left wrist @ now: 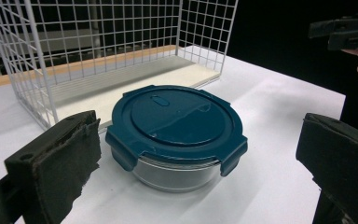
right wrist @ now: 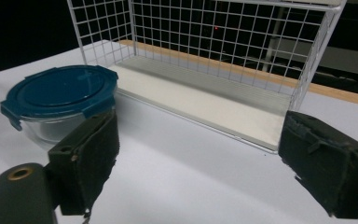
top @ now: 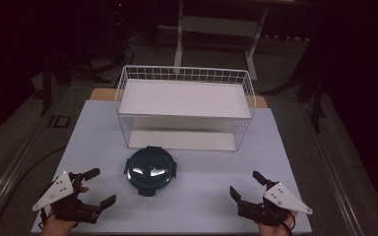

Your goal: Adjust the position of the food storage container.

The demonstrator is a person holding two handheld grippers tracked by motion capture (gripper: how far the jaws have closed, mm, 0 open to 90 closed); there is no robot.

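Note:
A round glass container with a dark teal clip-on lid (top: 150,170) (left wrist: 175,133) (right wrist: 58,100) stands on the white table just in front of the wire rack. My left gripper (top: 103,187) (left wrist: 196,163) rests near the table's front left, open, its jaws pointing toward the container with nothing between them. At the front right my right gripper (top: 246,184) (right wrist: 198,163) is also open and empty, aimed toward the rack. The right gripper's jaw and a fingertip show far off at the top right of the left gripper view.
A white wire rack (top: 184,105) (left wrist: 98,51) (right wrist: 223,42) with an upper shelf and a white base board stands at the back middle of the white table (top: 197,196). Dark floor and a metal stand lie beyond the table.

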